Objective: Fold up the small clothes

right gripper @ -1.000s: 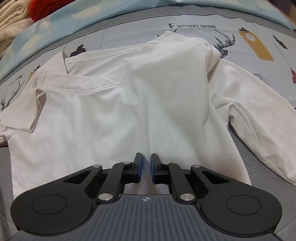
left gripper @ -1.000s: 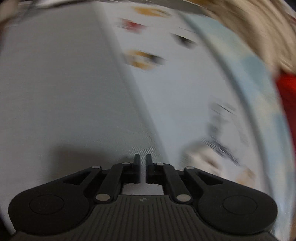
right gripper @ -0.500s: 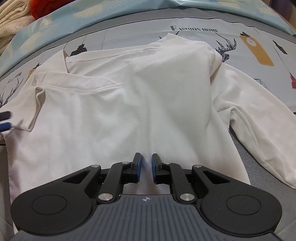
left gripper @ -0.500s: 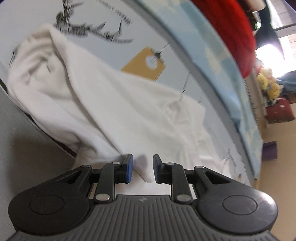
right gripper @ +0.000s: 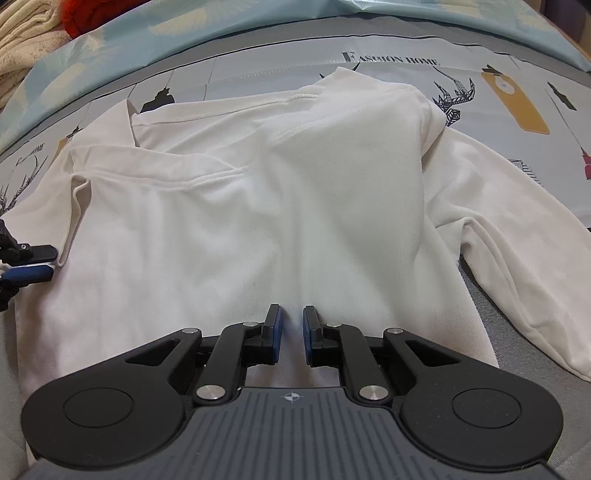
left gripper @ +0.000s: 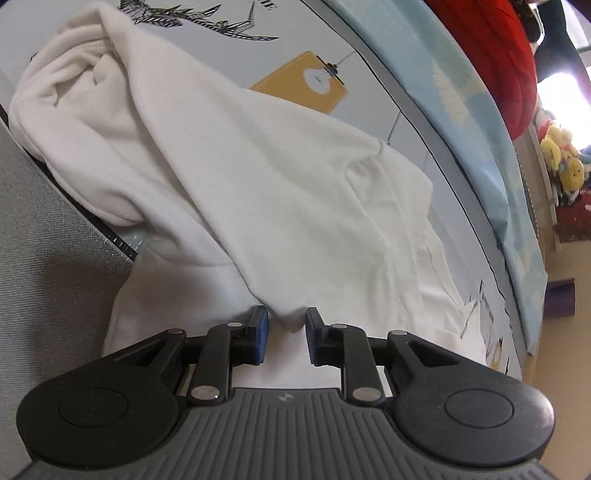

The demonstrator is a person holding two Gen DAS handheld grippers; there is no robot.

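A white long-sleeved shirt (right gripper: 295, 206) lies spread on a printed bed sheet (right gripper: 391, 59), one sleeve (right gripper: 517, 236) stretched right. My right gripper (right gripper: 291, 332) is over the shirt's near edge, its jaws a narrow gap apart with a little cloth bulging between them. In the left wrist view the shirt (left gripper: 280, 192) is bunched, and my left gripper (left gripper: 286, 332) is open around a fold of its edge. The left gripper's fingertips (right gripper: 35, 264) also show at the shirt's left edge in the right wrist view.
A light blue quilt (right gripper: 258, 26) runs along the far side, with a red cushion (left gripper: 491, 55) and a cream blanket (right gripper: 26, 40) on it. Plush toys (left gripper: 561, 158) stand beyond the bed. Grey cover (left gripper: 48, 236) lies by the shirt's near edge.
The left gripper has swung from bare sheet to the shirt's left edge and opened around a fold. The right gripper has stayed in place over the near edge.
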